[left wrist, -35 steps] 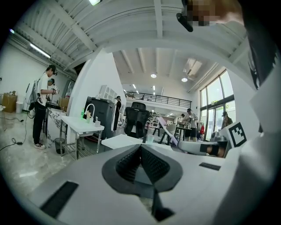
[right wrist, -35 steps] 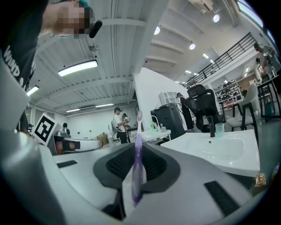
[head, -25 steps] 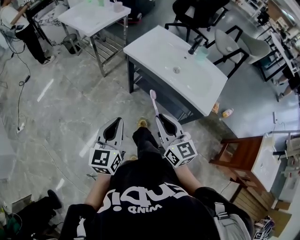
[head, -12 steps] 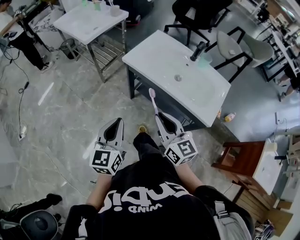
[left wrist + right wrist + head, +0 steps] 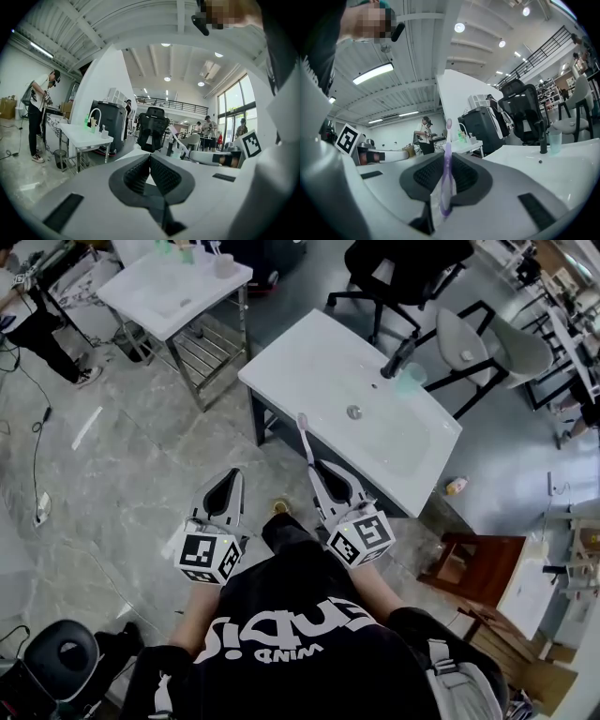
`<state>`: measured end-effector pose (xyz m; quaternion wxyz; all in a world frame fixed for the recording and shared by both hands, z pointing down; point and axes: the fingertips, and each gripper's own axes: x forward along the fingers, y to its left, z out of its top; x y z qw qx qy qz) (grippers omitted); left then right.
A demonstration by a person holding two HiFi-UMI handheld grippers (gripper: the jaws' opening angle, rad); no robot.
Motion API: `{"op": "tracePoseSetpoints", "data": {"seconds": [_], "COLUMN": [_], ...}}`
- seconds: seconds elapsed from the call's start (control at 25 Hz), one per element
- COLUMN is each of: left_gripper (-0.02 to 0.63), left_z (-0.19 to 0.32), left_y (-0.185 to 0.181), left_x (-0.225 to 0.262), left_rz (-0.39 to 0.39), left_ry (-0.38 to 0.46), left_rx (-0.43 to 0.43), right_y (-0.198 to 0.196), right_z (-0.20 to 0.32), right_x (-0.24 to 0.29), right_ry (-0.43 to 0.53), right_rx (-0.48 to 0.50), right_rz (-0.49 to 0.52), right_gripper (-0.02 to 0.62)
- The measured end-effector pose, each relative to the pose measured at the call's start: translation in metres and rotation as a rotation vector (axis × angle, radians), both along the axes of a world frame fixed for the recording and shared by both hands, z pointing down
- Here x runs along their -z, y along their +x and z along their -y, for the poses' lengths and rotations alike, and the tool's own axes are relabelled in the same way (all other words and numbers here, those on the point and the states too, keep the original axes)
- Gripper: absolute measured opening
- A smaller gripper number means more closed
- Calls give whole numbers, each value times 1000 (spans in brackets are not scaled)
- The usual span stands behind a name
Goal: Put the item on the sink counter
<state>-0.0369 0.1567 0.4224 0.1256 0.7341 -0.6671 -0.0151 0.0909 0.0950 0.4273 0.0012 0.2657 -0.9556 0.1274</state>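
A white sink counter [image 5: 291, 362] with a basin, a black faucet [image 5: 397, 356] and a pale green cup [image 5: 410, 378] stands just ahead of me. My right gripper [image 5: 317, 468] is shut on a purple toothbrush [image 5: 305, 436], whose pink head sticks out over the counter's near edge. In the right gripper view the toothbrush [image 5: 447, 173] stands upright between the jaws, with the sink counter [image 5: 562, 161] to the right. My left gripper [image 5: 230, 477] hangs over the floor left of the counter, shut with nothing in it [image 5: 150, 157].
A second white sink table [image 5: 141, 287] with small items stands at the back left. Black office chairs [image 5: 405, 263] and a grey chair [image 5: 487, 338] are behind the counter. A wooden stool [image 5: 483, 568] is at the right. A person [image 5: 33, 320] stands far left. A bottle [image 5: 456, 486] lies on the floor.
The counter has come closer and lower in the head view as I step toward it. The toothbrush tip now reaches the counter's near edge. Both grippers keep their hold.
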Motion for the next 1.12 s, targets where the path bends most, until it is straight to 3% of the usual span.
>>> {"op": "tracePoseSetpoints", "data": {"seconds": [0.68,1.12], "left_gripper": [20,20], "left_z": [110,135], "left_y": [-24,-32], "left_x": [17,13], "left_rz": [14,13], "left_ry": [33,19], "left_rx": [36,66], "right_y": [-29,-39], "right_z": [106,136], "right_x": [6,-2], "right_ry": [8,-12], "right_rx": [70,97], "right_rz": [-7,-8], "right_gripper": [66,66]}}
